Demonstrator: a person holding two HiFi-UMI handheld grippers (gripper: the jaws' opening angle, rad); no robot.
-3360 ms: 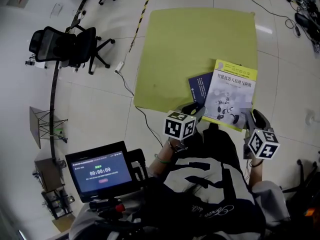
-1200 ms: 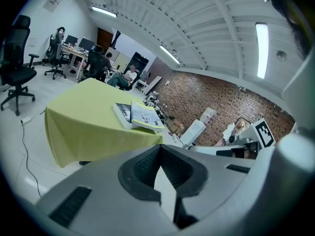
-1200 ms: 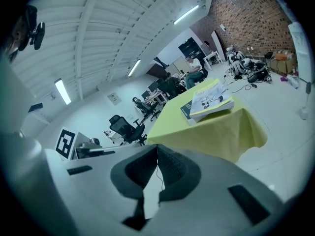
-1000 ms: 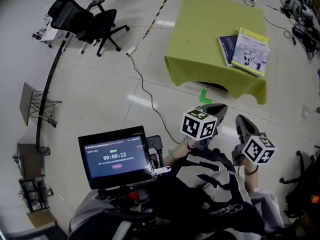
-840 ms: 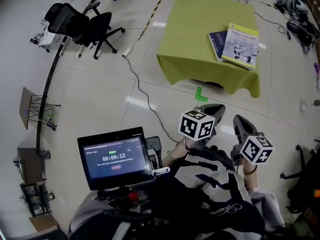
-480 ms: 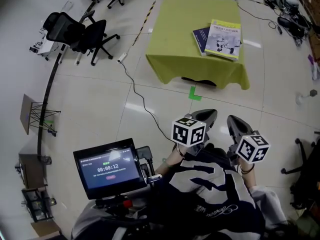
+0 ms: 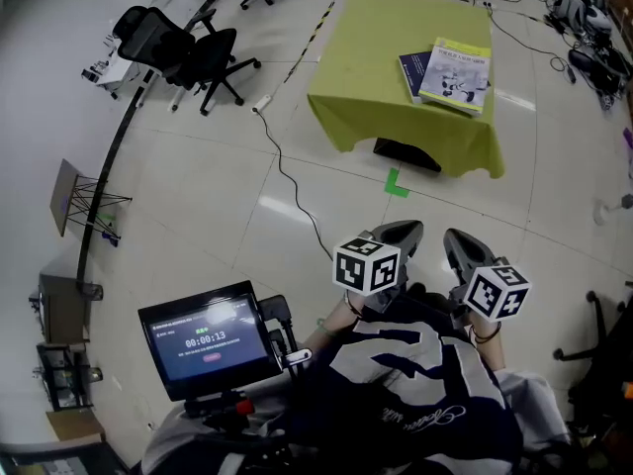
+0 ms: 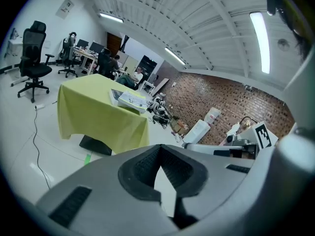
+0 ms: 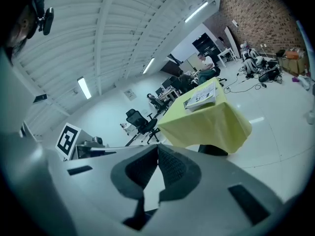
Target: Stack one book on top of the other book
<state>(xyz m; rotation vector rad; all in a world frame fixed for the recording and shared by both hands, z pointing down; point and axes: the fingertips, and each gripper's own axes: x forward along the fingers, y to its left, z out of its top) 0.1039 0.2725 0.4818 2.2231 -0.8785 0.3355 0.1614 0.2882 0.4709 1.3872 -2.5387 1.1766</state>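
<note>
The left gripper point(image 7: 399, 233) and right gripper point(image 7: 456, 242) have been drawn well back from the table point(image 7: 371, 62), jaws pressed together, empty; books point(image 7: 455, 63) are stacked there.

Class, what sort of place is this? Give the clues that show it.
Probably a lab or open office: office chairs, floor cables, and a cloth-covered table holding two books.

Yellow book point(image 7: 456, 73) atop blue book point(image 7: 410, 68), green table point(image 7: 364, 62)
</note>
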